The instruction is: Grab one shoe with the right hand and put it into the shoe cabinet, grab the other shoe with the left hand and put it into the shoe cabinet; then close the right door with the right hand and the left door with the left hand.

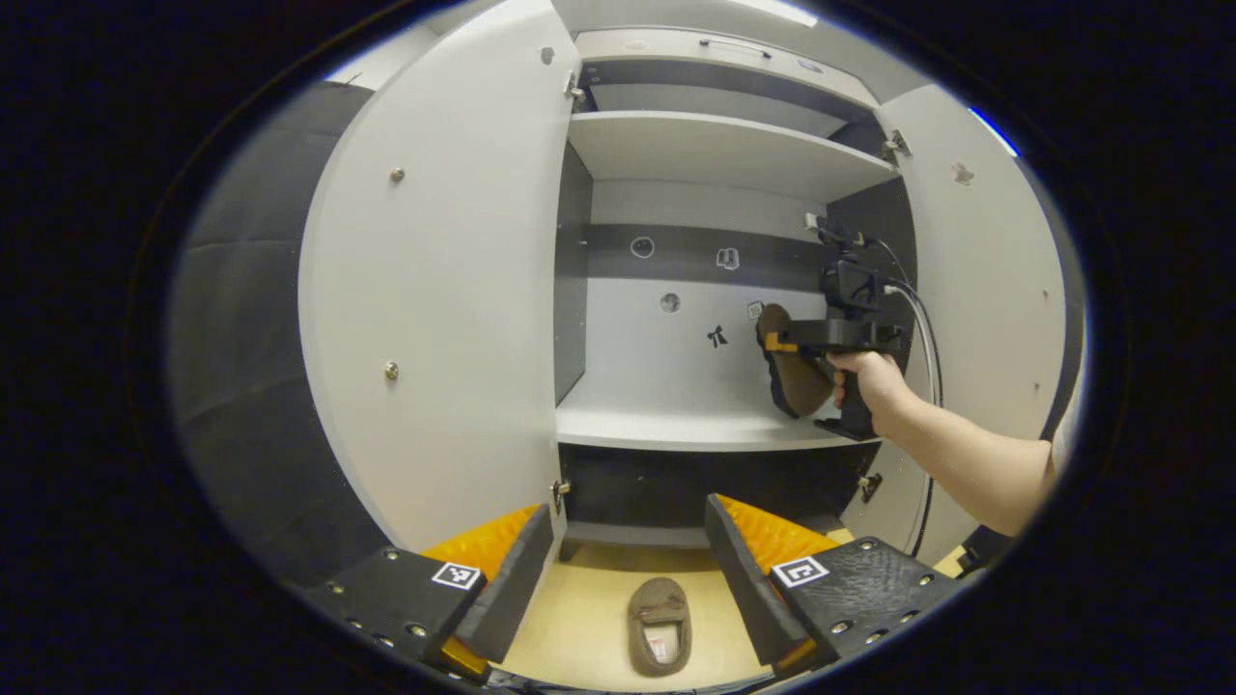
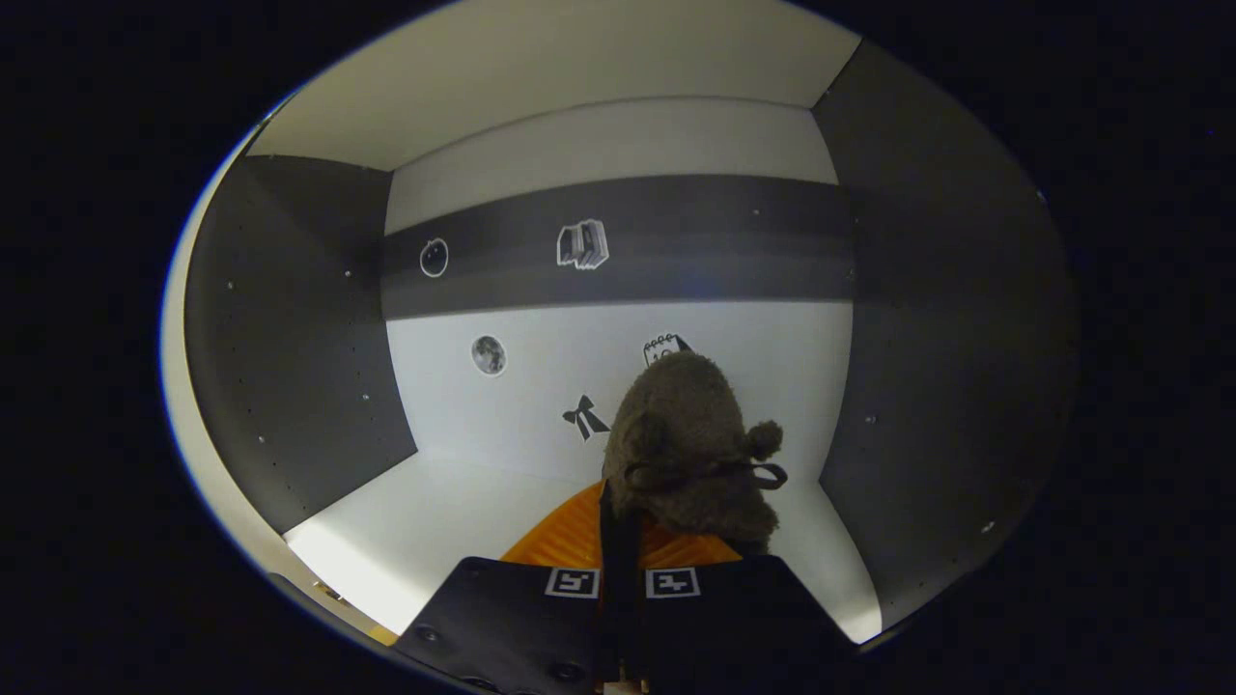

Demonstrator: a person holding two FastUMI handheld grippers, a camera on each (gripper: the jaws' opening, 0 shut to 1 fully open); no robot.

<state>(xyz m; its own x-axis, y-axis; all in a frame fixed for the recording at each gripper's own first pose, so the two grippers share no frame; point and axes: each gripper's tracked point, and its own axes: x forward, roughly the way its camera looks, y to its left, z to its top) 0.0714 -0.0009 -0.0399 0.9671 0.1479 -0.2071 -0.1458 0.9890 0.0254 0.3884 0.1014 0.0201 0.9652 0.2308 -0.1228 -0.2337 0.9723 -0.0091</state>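
Observation:
A brown fuzzy slipper (image 1: 660,625) lies on the tan floor (image 1: 579,627) in front of the open shoe cabinet (image 1: 715,154), below and between the fingers of my left gripper (image 1: 628,569), which stands open and apart from it. A hand (image 1: 869,381) holds my right gripper (image 1: 772,340) inside the cabinet, shut on the other brown slipper (image 1: 794,376), which hangs toe-down just above the white shelf (image 1: 666,425). In the right gripper view that slipper (image 2: 690,454) sticks out forward of my right gripper (image 2: 623,526), over the shelf (image 2: 435,521) and close to the back wall.
The left door (image 1: 444,290) and the right door (image 1: 985,290) both stand wide open. An upper shelf (image 1: 715,145) sits above the compartment. Dark side walls (image 2: 299,338) flank it, and small stickers (image 2: 582,243) dot the back panel.

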